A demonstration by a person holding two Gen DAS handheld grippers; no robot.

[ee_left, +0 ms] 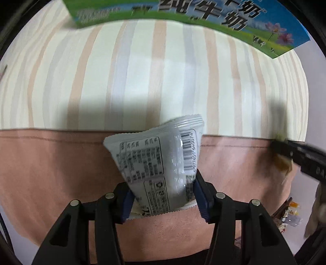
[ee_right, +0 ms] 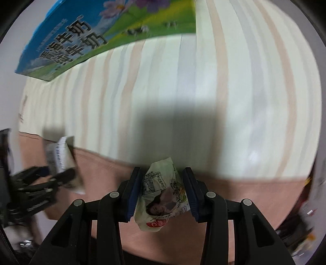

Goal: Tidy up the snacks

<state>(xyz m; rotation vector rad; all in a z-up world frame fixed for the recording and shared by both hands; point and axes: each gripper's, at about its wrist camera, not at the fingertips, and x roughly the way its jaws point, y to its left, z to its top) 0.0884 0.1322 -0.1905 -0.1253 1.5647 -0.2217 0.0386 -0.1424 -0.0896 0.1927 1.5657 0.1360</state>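
Striped tablecloth point(ee_left: 163, 81), pink border point(ee_left: 51, 163)

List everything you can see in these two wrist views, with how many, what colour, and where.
white snack packet: one, white with black print and barcode, held in the left gripper above the pink cloth
pale green snack packet: one, pale green and white, crumpled, held in the right gripper
milk carton box: one, blue and green with black characters, far edge of the striped cloth
striped cloth: one, cream with peach and grey stripes, far half
pink cloth: one, near half
loose wrappers: a few, mixed colours, right edge, blurred
left gripper: black, blue pads
right gripper: black, blue pads
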